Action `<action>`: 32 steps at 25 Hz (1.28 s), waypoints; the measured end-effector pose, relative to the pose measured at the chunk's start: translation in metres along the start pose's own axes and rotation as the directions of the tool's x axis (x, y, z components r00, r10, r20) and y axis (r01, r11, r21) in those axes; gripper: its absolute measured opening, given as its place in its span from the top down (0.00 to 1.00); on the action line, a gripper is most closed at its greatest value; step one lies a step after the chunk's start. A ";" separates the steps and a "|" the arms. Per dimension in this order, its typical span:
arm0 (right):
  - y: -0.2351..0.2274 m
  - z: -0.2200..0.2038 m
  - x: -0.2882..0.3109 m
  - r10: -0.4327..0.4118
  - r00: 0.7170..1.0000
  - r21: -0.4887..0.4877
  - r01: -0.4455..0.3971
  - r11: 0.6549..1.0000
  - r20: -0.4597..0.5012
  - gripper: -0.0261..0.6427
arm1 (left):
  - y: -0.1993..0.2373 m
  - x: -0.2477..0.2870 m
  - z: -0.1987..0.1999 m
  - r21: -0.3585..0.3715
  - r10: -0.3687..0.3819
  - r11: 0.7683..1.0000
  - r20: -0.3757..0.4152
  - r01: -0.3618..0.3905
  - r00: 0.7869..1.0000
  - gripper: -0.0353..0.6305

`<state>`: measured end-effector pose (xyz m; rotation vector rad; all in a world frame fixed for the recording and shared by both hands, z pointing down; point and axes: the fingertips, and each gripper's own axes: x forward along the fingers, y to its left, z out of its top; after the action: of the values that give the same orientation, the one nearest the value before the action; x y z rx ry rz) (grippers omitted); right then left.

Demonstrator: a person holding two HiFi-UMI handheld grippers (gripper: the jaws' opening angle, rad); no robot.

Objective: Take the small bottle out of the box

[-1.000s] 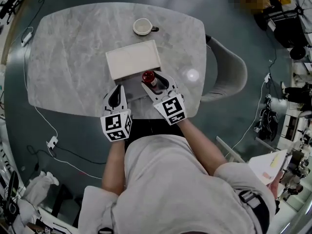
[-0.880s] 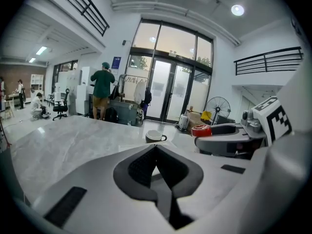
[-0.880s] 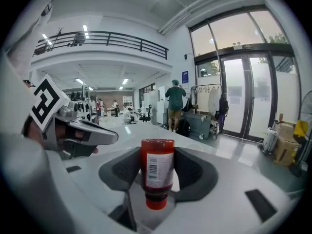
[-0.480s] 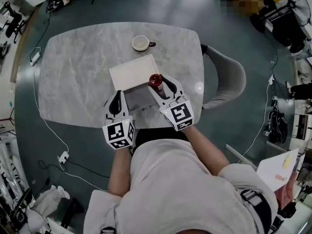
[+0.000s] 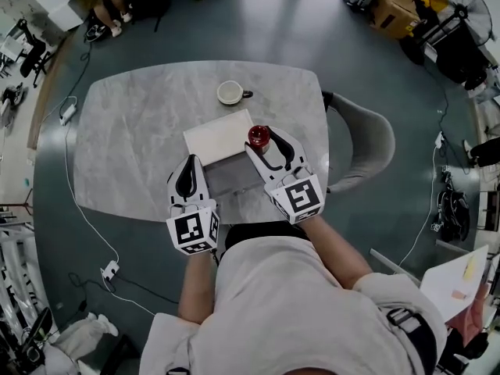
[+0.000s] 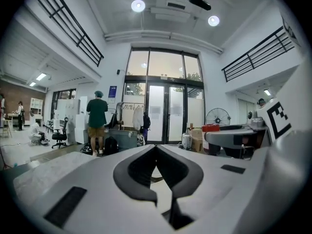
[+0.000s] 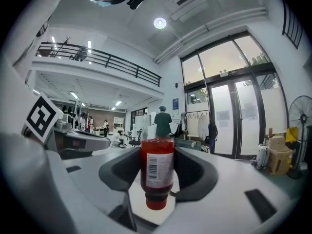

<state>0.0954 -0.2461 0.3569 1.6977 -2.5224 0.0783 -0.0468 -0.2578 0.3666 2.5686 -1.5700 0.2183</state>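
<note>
My right gripper [image 5: 264, 141] is shut on the small red bottle [image 5: 258, 136] and holds it in the air above the right rear corner of the box [image 5: 234, 175]. In the right gripper view the bottle [image 7: 157, 169] carries a white barcode label, and its cap end points back toward the gripper [image 7: 157, 179]. The box lies open on the marble table [image 5: 133, 139], its white lid [image 5: 217, 137] folded back behind it. My left gripper [image 5: 189, 162] hovers at the box's front left corner, and its jaws [image 6: 156, 147] meet with nothing between them.
A white cup [image 5: 232, 92] with a handle stands behind the box near the table's far edge. A grey chair [image 5: 366, 135] sits at the table's right side. A white cable [image 5: 74, 201] runs along the floor on the left.
My right gripper has lifted the red bottle up and away from the box interior. The left gripper stays by the box's front left. The head view has shifted.
</note>
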 end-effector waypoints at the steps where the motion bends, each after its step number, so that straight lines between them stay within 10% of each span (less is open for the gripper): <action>1: -0.001 0.003 -0.001 -0.003 1.000 -0.002 0.003 1.000 0.006 0.63 | 0.000 -0.001 0.006 0.003 0.001 1.000 0.012 -0.001 1.000 0.91; 32: -0.016 0.042 -0.007 0.018 0.997 -0.049 -0.015 0.999 0.069 0.63 | -0.018 0.000 0.049 0.044 -0.004 0.999 0.086 0.000 0.996 0.91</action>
<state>0.1104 -0.2494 0.3139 1.6900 -2.5657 -0.0414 -0.0283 -0.2588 0.3179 2.6469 -1.6087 0.1451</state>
